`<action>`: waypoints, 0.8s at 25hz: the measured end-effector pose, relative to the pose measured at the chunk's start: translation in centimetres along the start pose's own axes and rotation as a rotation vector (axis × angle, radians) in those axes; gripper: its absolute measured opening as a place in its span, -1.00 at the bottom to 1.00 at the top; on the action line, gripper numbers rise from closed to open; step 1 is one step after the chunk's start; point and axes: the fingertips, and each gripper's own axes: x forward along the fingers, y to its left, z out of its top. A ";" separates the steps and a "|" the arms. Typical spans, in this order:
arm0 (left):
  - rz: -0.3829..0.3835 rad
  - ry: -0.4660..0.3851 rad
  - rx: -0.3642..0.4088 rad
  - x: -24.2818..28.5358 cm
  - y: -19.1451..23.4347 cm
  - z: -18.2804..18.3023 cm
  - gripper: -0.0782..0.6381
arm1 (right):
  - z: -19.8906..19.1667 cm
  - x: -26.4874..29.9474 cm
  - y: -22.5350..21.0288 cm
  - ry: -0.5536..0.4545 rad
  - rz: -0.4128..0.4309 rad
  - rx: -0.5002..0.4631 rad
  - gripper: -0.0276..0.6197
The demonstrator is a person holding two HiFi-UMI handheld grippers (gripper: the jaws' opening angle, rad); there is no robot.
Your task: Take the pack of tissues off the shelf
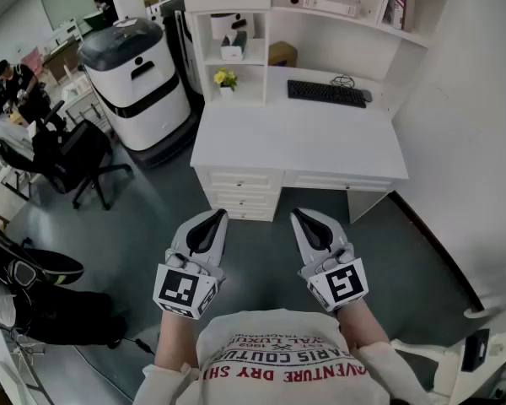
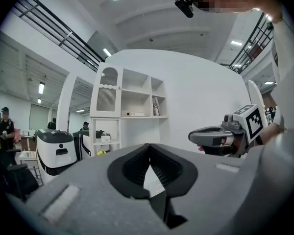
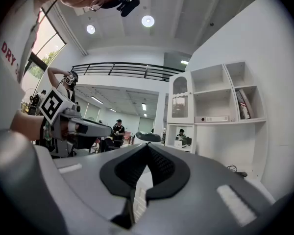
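Note:
A small white pack (image 1: 233, 49), apparently the tissues, sits on the middle shelf of the white shelf unit (image 1: 257, 24) at the back left of the desk (image 1: 304, 142). It also shows small and far off in the left gripper view (image 2: 106, 138). Both grippers hang side by side in front of the desk, over the floor, well short of the shelf. My left gripper (image 1: 217, 217) (image 2: 149, 146) is shut and holds nothing. My right gripper (image 1: 298, 214) (image 3: 148, 146) is shut too, with nothing between its tips.
A black keyboard (image 1: 326, 93) lies on the desk, and a pot of yellow flowers (image 1: 225, 79) stands under the shelves. A big white and black machine (image 1: 139, 74) stands left of the desk, with an office chair (image 1: 72, 163) beyond. Drawers (image 1: 244, 194) face me.

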 end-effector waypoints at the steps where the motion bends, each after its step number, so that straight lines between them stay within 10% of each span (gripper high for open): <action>1: 0.002 -0.001 0.000 0.0 0.1 -0.1 -0.77 | 0.0 0.1 0.1 -0.002 0.002 0.006 -0.91; 16: -0.024 -0.032 -0.047 -2.2 1.8 -1.0 -0.74 | 0.0 1.0 2.3 0.010 -0.066 0.039 -0.91; 18: -0.013 -0.061 -0.064 -2.5 3.0 -0.5 0.24 | 0.0 1.6 3.0 0.011 -0.077 0.044 -0.91; 20: 0.024 -0.074 -0.078 -3.1 4.9 -0.5 0.43 | 0.0 2.4 3.7 0.016 -0.089 0.047 -0.91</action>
